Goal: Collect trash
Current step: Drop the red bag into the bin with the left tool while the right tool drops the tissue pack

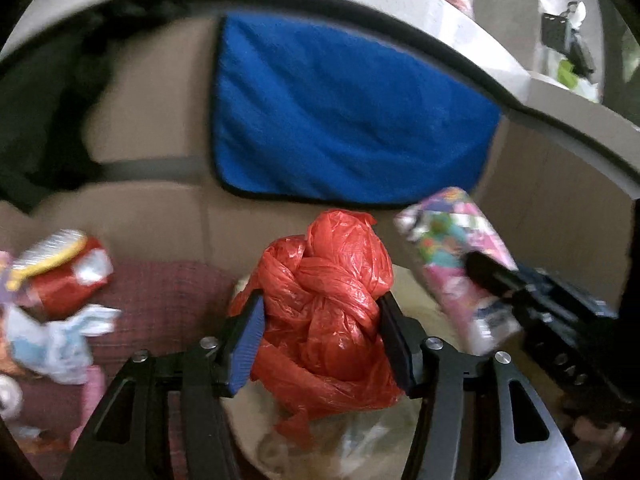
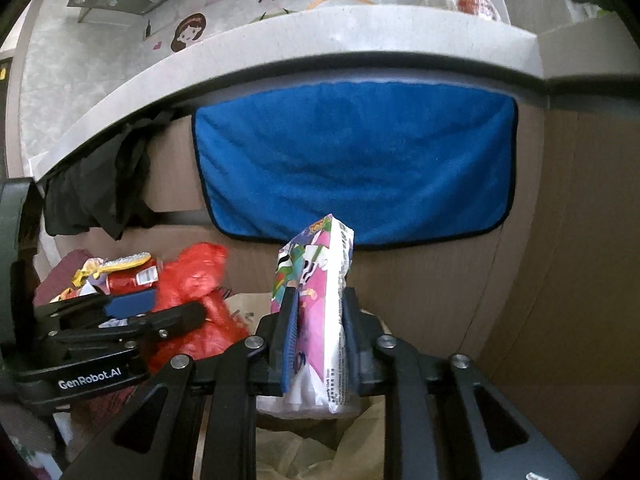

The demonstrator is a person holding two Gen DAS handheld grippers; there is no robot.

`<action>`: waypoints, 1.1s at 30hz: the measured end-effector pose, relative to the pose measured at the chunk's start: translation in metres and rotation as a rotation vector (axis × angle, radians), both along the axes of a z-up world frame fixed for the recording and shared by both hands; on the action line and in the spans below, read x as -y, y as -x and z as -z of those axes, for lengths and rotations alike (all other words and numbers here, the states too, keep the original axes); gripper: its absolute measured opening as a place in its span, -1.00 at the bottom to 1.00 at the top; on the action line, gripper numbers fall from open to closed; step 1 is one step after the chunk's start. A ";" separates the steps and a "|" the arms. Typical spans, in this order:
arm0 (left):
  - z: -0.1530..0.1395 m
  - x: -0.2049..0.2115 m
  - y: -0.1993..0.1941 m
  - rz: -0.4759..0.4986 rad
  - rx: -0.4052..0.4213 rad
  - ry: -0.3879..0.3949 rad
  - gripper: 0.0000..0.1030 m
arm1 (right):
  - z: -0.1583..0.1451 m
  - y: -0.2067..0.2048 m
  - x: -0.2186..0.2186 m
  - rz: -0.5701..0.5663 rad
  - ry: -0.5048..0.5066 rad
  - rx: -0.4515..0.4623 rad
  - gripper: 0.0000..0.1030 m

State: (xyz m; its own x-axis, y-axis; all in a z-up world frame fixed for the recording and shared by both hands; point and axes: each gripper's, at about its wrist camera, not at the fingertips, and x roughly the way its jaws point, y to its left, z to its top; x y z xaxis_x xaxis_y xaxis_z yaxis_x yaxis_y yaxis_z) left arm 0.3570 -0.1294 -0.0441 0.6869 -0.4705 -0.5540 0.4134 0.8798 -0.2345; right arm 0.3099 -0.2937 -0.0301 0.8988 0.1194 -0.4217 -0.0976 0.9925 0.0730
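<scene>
My left gripper [image 1: 320,320] is shut on a crumpled red plastic bag [image 1: 324,304], held in the air. It also shows at the left of the right wrist view [image 2: 168,312], with the red bag [image 2: 196,280] in it. My right gripper [image 2: 318,336] is shut on a colourful pink snack packet [image 2: 316,300], held upright. That packet [image 1: 452,248] and the right gripper [image 1: 500,284] show at the right of the left wrist view. Below both grippers lies a beige bag opening [image 2: 320,452] with pale trash in it [image 1: 360,436].
A blue towel [image 2: 356,164] hangs on a brown cabinet front under a grey counter edge [image 2: 280,40]. A black cloth [image 2: 92,188] hangs at the left. More wrappers and a red packet [image 1: 68,280] lie on a dark red checked cloth [image 1: 160,300] at the left.
</scene>
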 end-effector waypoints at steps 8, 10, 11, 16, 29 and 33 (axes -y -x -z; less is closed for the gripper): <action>0.001 -0.020 -0.007 -0.007 -0.047 0.069 0.17 | 0.012 -0.006 0.007 0.013 -0.035 -0.029 -0.41; 0.000 -0.020 -0.007 0.034 -0.079 0.088 0.18 | 0.009 -0.003 0.004 0.022 -0.014 -0.022 -0.41; 0.000 -0.019 -0.007 0.052 -0.089 0.088 0.18 | 0.007 -0.001 0.003 0.029 -0.005 -0.015 -0.41; 0.013 -0.003 -0.010 0.107 -0.185 -0.023 0.19 | -0.003 0.007 0.001 0.041 0.009 -0.001 -0.41; -0.004 0.010 -0.001 0.182 -0.056 -0.044 0.23 | -0.031 0.016 0.019 0.105 -0.035 0.073 -0.41; 0.008 0.012 -0.006 0.169 -0.111 -0.075 0.23 | -0.034 0.018 0.023 0.101 -0.055 0.076 -0.41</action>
